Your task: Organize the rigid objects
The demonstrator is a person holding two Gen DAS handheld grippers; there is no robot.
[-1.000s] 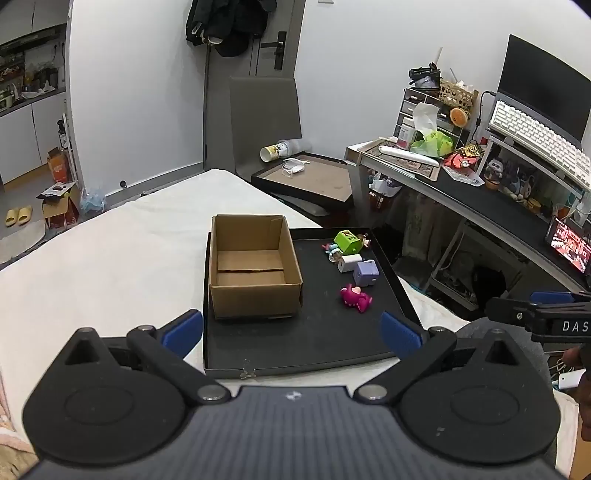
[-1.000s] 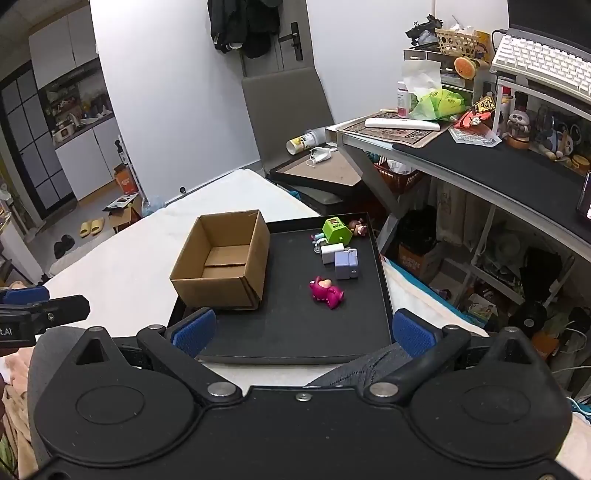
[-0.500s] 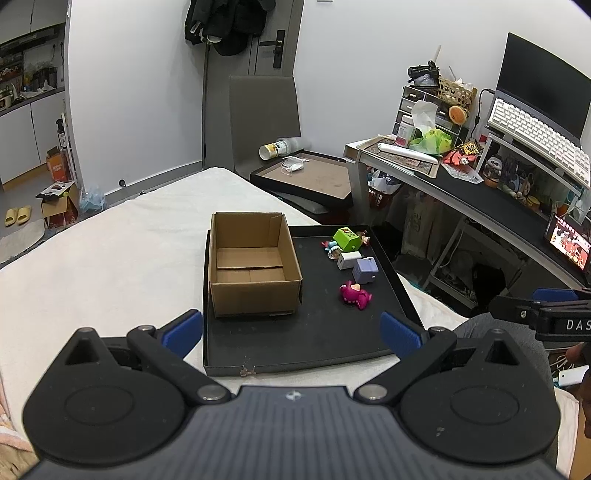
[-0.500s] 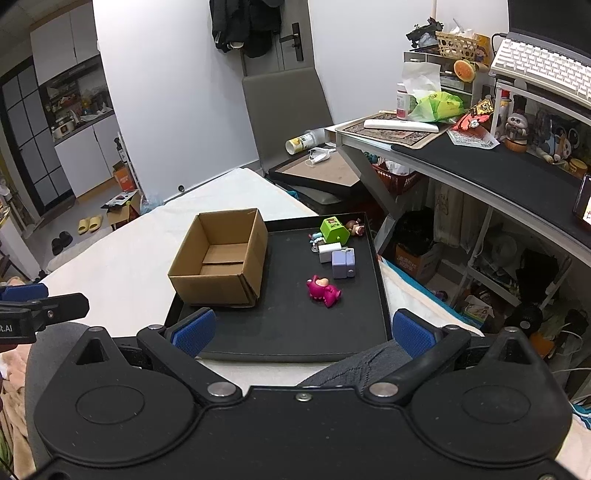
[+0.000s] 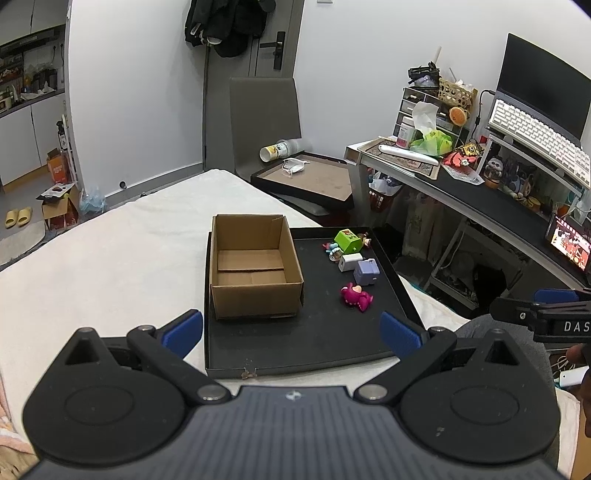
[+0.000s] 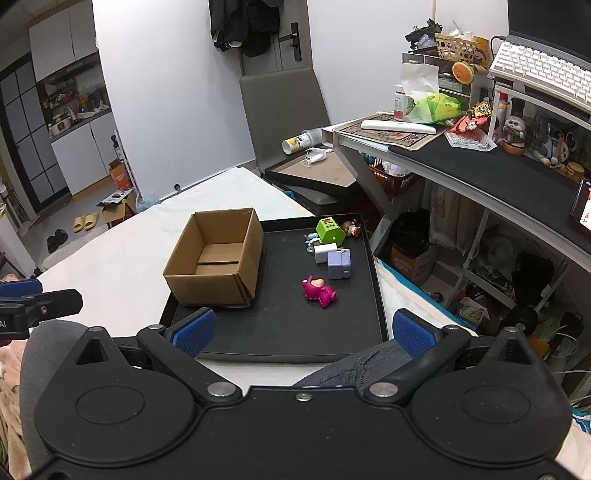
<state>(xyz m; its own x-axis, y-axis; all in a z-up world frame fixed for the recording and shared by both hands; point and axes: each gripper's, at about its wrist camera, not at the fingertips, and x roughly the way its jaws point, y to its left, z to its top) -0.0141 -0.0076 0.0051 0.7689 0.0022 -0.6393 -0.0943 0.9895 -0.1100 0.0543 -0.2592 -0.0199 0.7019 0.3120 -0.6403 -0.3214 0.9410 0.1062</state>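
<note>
While both tools, left [image 5: 291,328] and right [image 6: 301,328], hover spread wide and empty, toys [image 5: 356,292] lie beside the cardboard box [image 5: 255,266] on the black tray [image 5: 314,343].

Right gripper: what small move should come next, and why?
Probably ease the right gripper forward and down toward the pink toy. Both grippers are open and empty, the cardboard box holds nothing, and that toy lies nearest, apart from the others on the black tray.

White walls [image 5: 147,92] close the room; a grey door [image 5: 273,37] with dark clothes [image 5: 225,26] hung on it stands behind a grey chair [image 5: 264,122]; a cluttered desk [image 6: 498,166] runs along the right; yellow slippers [image 5: 18,216] lie on the floor.
</note>
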